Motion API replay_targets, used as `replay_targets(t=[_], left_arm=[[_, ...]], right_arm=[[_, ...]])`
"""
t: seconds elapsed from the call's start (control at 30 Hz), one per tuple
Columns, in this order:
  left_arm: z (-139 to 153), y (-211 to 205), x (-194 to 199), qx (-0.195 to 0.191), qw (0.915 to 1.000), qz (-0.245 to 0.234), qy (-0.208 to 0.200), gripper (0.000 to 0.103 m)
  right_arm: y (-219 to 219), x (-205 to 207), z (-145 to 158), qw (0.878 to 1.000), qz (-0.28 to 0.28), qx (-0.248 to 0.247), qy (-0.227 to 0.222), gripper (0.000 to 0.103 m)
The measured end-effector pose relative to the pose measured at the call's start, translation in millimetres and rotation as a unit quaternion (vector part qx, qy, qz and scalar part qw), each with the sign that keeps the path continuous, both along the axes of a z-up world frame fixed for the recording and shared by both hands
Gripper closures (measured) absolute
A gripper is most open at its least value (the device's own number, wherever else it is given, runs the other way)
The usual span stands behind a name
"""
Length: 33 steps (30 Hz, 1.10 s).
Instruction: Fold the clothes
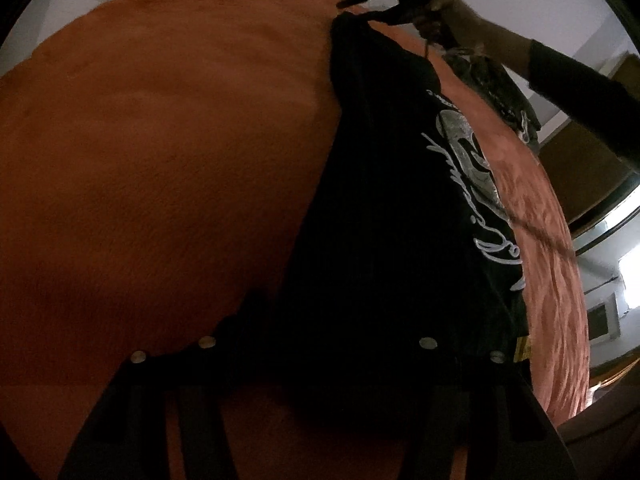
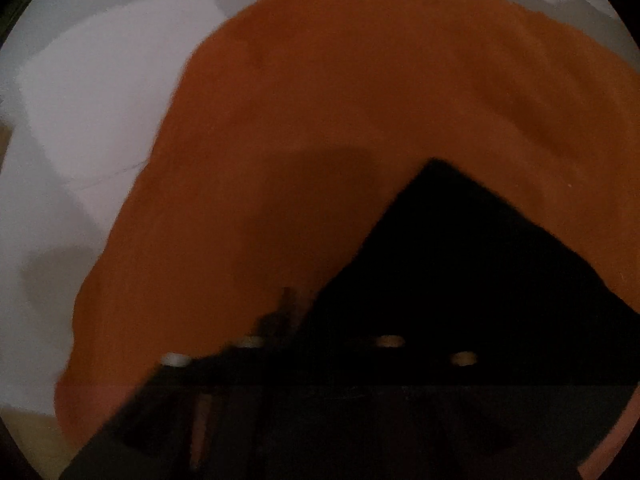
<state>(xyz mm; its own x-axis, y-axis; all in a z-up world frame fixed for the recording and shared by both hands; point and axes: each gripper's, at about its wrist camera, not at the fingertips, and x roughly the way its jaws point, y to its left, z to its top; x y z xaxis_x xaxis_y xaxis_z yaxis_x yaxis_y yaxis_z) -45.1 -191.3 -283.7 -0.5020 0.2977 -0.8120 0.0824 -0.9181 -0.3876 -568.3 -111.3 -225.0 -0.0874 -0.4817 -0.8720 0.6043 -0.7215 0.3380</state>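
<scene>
Left claw (image 1: 320, 344) state cannot be told; right claw (image 1: 370, 8) jaws apart directly above black printed cotton T-shirt (image 1: 400, 220) corner; orange fleece blanket (image 1: 160, 140) beneath.

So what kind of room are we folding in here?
Probably a bedroom at home: the black printed T-shirt lies on a wide orange plush blanket like a bed cover, with plain pale walls and what looks like wooden furniture behind.

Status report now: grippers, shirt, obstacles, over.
Black shirt lies on orange blanket. Right gripper open at its far corner. Left gripper at near edge, grip unclear. No obstacle seen.
</scene>
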Motion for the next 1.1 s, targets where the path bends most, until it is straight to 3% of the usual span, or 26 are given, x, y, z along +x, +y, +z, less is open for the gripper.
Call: replay_targets(t=[0.07, 0.17, 0.3, 0.5, 0.6, 0.7, 0.83, 1.1], left_arm=[[-1, -2, 0, 0.001, 1.0000, -0.001, 0.000, 0.049], [-1, -3, 1, 0.003, 1.0000, -0.002, 0.002, 0.049], [-1, -4, 3, 0.008, 1.0000, 0.002, 0.003, 0.049], [0, -5, 3, 0.010, 0.9999, 0.005, 0.000, 0.048], [1, -6, 2, 0.018, 0.9998, 0.008, -0.001, 0.049], [-1, -4, 0, 0.020, 0.9998, 0.006, 0.000, 0.048], [-3, -5, -1, 0.025, 0.9997, 0.007, 0.002, 0.048], [1, 1, 0, 0.002, 0.9999, -0.006, 0.008, 0.048]], right_arm=[[5, 16, -1, 1.000, 0.010, 0.014, 0.003, 0.038], [27, 7, -28, 0.999, -0.007, 0.040, -0.012, 0.038], [40, -4, -42, 0.997, -0.064, 0.041, -0.001, 0.069], [43, -4, -36, 0.990, -0.131, 0.050, 0.018, 0.069], [50, 11, -13, 0.989, -0.129, 0.054, 0.044, 0.069], [22, 45, 1, 0.988, -0.129, 0.050, 0.069, 0.068], [85, 82, 32, 0.987, -0.119, 0.051, 0.091, 0.066], [144, 164, 73, 0.988, -0.115, 0.046, 0.094, 0.066]])
